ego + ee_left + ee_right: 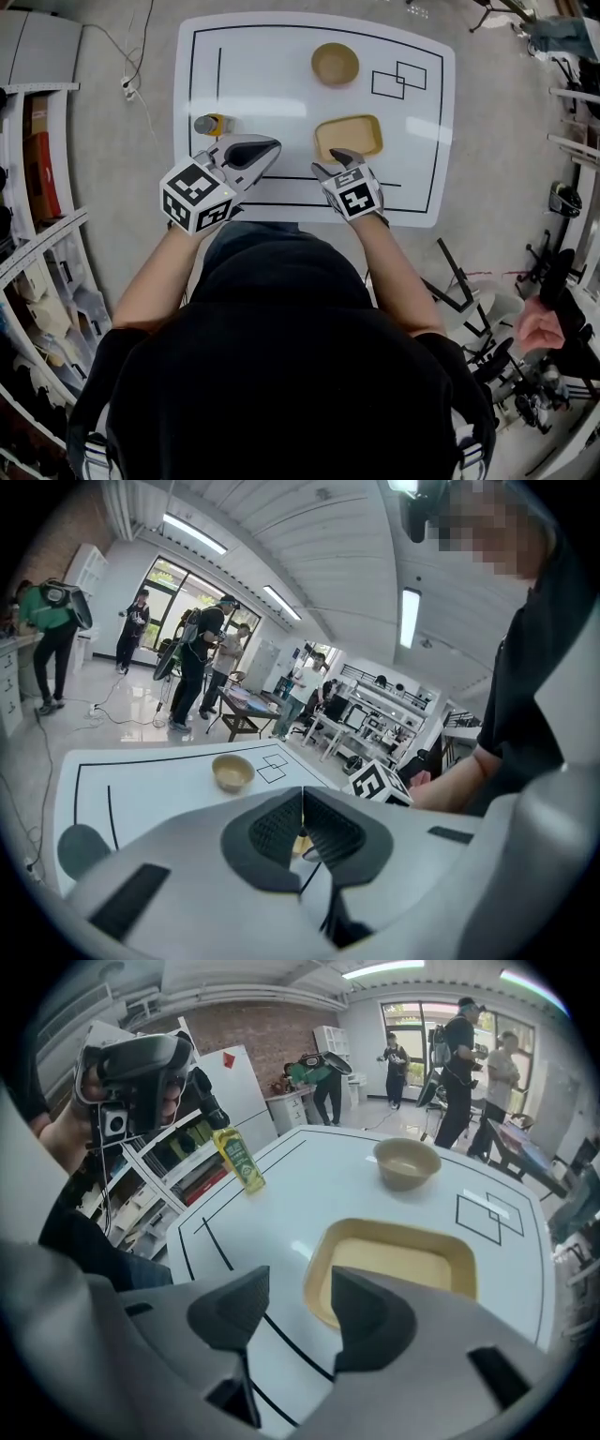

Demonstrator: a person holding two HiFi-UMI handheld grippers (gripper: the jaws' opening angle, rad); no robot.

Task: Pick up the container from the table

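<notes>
The container (348, 136) is a shallow tan rectangular tray on the white table (272, 84). In the right gripper view the container (394, 1265) lies just beyond the jaws. My right gripper (336, 161) hovers at the tray's near edge and points steeply down. The right gripper (295, 1293) is open, with only bare table showing in the gap and the right jaw over the tray's near-left corner. My left gripper (253, 153) is to the left of the tray, over the table's near part. The left gripper (302, 827) has its pads pressed together with nothing between them.
A tan bowl (335, 64) sits at the table's far side, and a small yellow bottle (213, 125) stands near its left edge. Black lines and squares (398, 80) mark the table. Shelves (37, 187) stand at left and equipment (525, 309) at right. Several people (197, 658) stand in the room beyond.
</notes>
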